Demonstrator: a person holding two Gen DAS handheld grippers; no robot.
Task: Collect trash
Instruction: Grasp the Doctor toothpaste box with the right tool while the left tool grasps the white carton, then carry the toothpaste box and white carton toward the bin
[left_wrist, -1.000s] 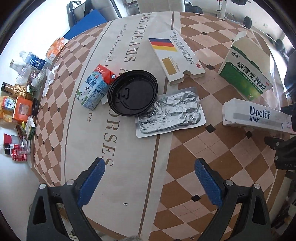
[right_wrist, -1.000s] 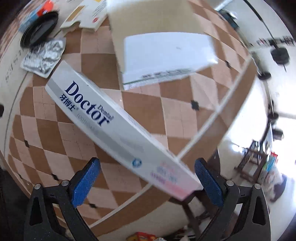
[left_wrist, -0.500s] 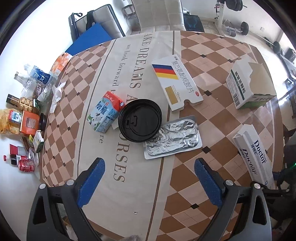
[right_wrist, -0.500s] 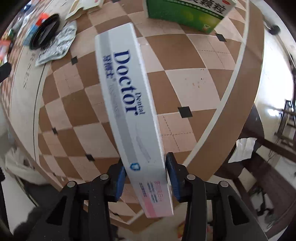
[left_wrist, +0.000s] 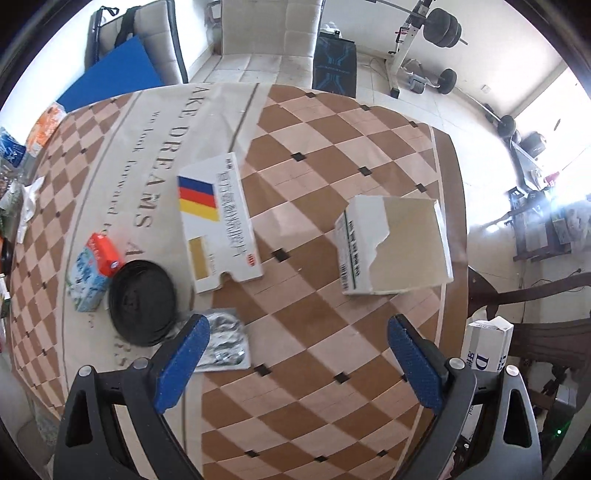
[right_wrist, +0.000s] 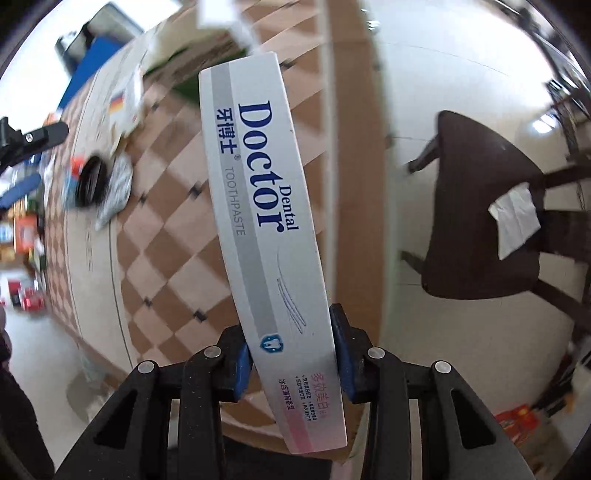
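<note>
My right gripper (right_wrist: 291, 354) is shut on a white Doctor toothpaste box (right_wrist: 258, 206), held lifted off the table over its right edge. The box also shows in the left wrist view (left_wrist: 487, 345) at the right, past the table edge. My left gripper (left_wrist: 295, 354) is open and empty above the checkered table (left_wrist: 314, 406). On the table lie a torn white medicine box (left_wrist: 395, 245), a flat white carton with a striped flag (left_wrist: 218, 221), a black lid (left_wrist: 142, 301), a foil blister pack (left_wrist: 225, 341) and a small milk carton (left_wrist: 94, 269).
Bottles and packets (left_wrist: 14, 177) crowd the table's far left edge. A dark brown chair (right_wrist: 487, 221) with white paper on it stands on the floor right of the table. Chairs and gym weights (left_wrist: 439, 26) stand beyond the far edge.
My right gripper closed on the toothpaste box and lifted it off the table toward the right edge. My left gripper moved right, toward the torn medicine box.
</note>
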